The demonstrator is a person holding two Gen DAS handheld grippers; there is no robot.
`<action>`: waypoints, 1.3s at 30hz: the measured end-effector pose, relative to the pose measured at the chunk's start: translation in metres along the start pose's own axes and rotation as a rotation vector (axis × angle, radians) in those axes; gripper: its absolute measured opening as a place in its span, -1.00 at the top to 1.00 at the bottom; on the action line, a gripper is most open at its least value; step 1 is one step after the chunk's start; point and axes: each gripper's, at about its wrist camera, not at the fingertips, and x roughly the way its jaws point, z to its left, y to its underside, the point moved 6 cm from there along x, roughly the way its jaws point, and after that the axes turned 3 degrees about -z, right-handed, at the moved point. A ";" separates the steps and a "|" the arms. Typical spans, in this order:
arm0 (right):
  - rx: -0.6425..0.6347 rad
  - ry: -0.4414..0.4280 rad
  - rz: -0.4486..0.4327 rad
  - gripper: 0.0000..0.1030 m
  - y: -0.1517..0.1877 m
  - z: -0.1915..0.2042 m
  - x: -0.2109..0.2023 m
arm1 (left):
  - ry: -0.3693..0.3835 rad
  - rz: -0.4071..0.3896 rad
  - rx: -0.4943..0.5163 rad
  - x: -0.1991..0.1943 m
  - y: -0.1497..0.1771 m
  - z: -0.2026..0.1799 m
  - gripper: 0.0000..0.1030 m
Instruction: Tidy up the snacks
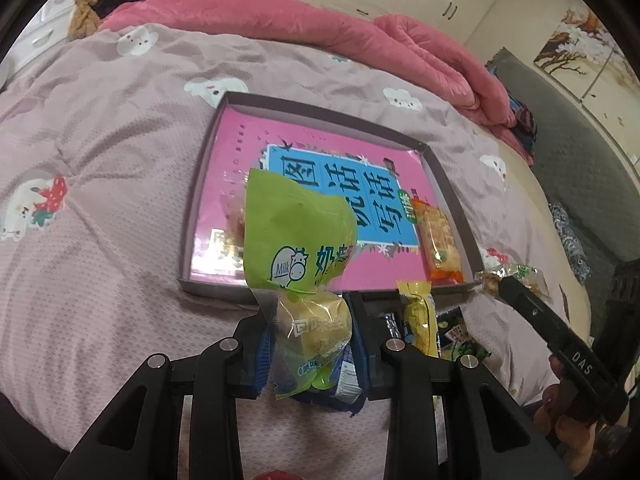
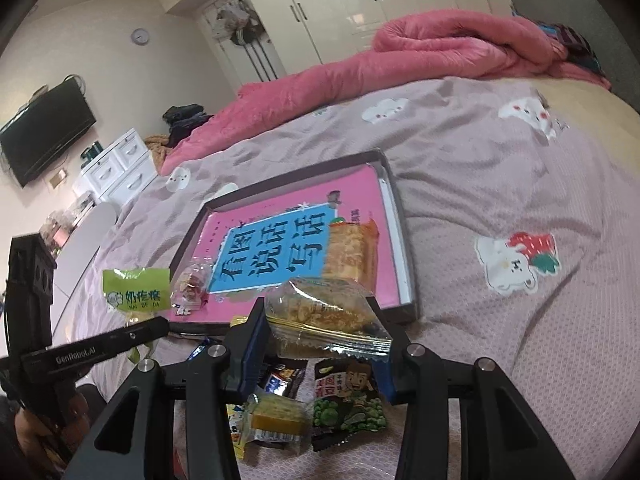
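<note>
A shallow dark-rimmed box (image 1: 200, 184) with a pink and blue printed bottom lies on the bed; it also shows in the right wrist view (image 2: 404, 220). An orange cracker pack (image 1: 438, 240) lies inside along its right wall, and a small clear-wrapped candy (image 2: 192, 280) sits at its near left corner. My left gripper (image 1: 310, 328) is shut on a green milk-snack packet (image 1: 296, 224), held just before the box's near edge. My right gripper (image 2: 320, 320) is shut on a clear crispy-snack packet (image 2: 324, 308), near the box's near right corner.
Loose snacks lie on the quilt in front of the box: a green pea pack (image 2: 348, 404), a yellow cake pack (image 2: 276, 416), a yellow packet (image 1: 418, 316). A rolled pink blanket (image 1: 320, 28) lies beyond. White drawers (image 2: 116, 168) stand at left.
</note>
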 end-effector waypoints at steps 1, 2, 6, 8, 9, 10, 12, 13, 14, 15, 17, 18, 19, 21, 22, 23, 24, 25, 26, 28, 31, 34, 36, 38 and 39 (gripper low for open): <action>-0.011 -0.002 -0.005 0.11 0.000 0.003 -0.001 | -0.002 -0.004 -0.001 -0.002 -0.001 0.001 0.34; -0.025 -0.003 -0.011 0.11 -0.001 0.006 -0.001 | -0.003 -0.009 -0.003 -0.004 -0.003 0.001 0.34; -0.065 -0.020 -0.031 0.11 -0.003 0.016 -0.005 | -0.008 -0.037 0.000 -0.014 -0.009 0.002 0.34; -0.085 -0.029 -0.042 0.11 -0.005 0.022 -0.007 | -0.008 -0.049 0.002 -0.017 -0.012 0.001 0.34; -0.091 -0.032 -0.045 0.11 -0.005 0.023 -0.007 | -0.007 -0.054 0.003 -0.019 -0.013 0.001 0.34; -0.101 -0.037 -0.050 0.11 -0.006 0.026 -0.008 | -0.007 -0.060 0.004 -0.021 -0.015 0.000 0.34; -0.112 -0.040 -0.059 0.11 -0.007 0.029 -0.010 | -0.005 -0.069 0.007 -0.024 -0.017 -0.001 0.34; -0.118 -0.045 -0.063 0.11 -0.007 0.031 -0.010 | -0.005 -0.073 0.010 -0.025 -0.018 -0.002 0.34; -0.123 -0.047 -0.067 0.11 -0.008 0.033 -0.011 | -0.006 -0.076 0.013 -0.026 -0.018 -0.003 0.34; -0.130 -0.046 -0.071 0.11 -0.008 0.034 -0.011 | -0.005 -0.078 0.015 -0.027 -0.018 -0.003 0.34; -0.143 -0.046 -0.077 0.11 -0.009 0.038 -0.012 | -0.001 -0.080 0.015 -0.027 -0.018 -0.005 0.34; -0.147 -0.047 -0.079 0.11 -0.009 0.039 -0.012 | 0.000 -0.080 0.015 -0.027 -0.018 -0.005 0.34; -0.153 -0.045 -0.083 0.11 -0.009 0.040 -0.012 | 0.003 -0.081 0.016 -0.027 -0.018 -0.006 0.34; -0.164 -0.043 -0.086 0.11 -0.010 0.043 -0.012 | 0.005 -0.082 0.019 -0.027 -0.018 -0.007 0.34; -0.166 -0.044 -0.086 0.11 -0.011 0.043 -0.012 | 0.005 -0.081 0.022 -0.027 -0.018 -0.007 0.34; -0.169 -0.044 -0.087 0.11 -0.011 0.045 -0.011 | 0.004 -0.081 0.025 -0.027 -0.019 -0.008 0.34; -0.171 -0.045 -0.088 0.11 -0.011 0.046 -0.011 | 0.003 -0.084 0.028 -0.027 -0.019 -0.008 0.34; -0.172 -0.048 -0.089 0.11 -0.012 0.047 -0.010 | 0.001 -0.085 0.029 -0.027 -0.020 -0.009 0.34; -0.172 -0.050 -0.092 0.11 -0.013 0.048 -0.010 | 0.000 -0.086 0.032 -0.027 -0.020 -0.009 0.34; -0.178 -0.055 -0.098 0.11 -0.015 0.051 -0.010 | -0.001 -0.087 0.033 -0.026 -0.022 -0.010 0.34; -0.186 -0.060 -0.110 0.11 -0.018 0.055 -0.011 | -0.003 -0.087 0.034 -0.025 -0.023 -0.011 0.34; -0.192 -0.062 -0.119 0.11 -0.022 0.056 -0.010 | -0.008 -0.087 0.041 -0.023 -0.024 -0.013 0.34; -0.192 -0.065 -0.128 0.11 -0.025 0.056 -0.011 | -0.013 -0.090 0.049 -0.022 -0.026 -0.015 0.34; -0.192 -0.066 -0.137 0.11 -0.029 0.057 -0.012 | -0.016 -0.091 0.051 -0.021 -0.028 -0.017 0.34; -0.189 -0.069 -0.143 0.11 -0.031 0.056 -0.012 | -0.011 -0.090 0.047 -0.020 -0.030 -0.018 0.34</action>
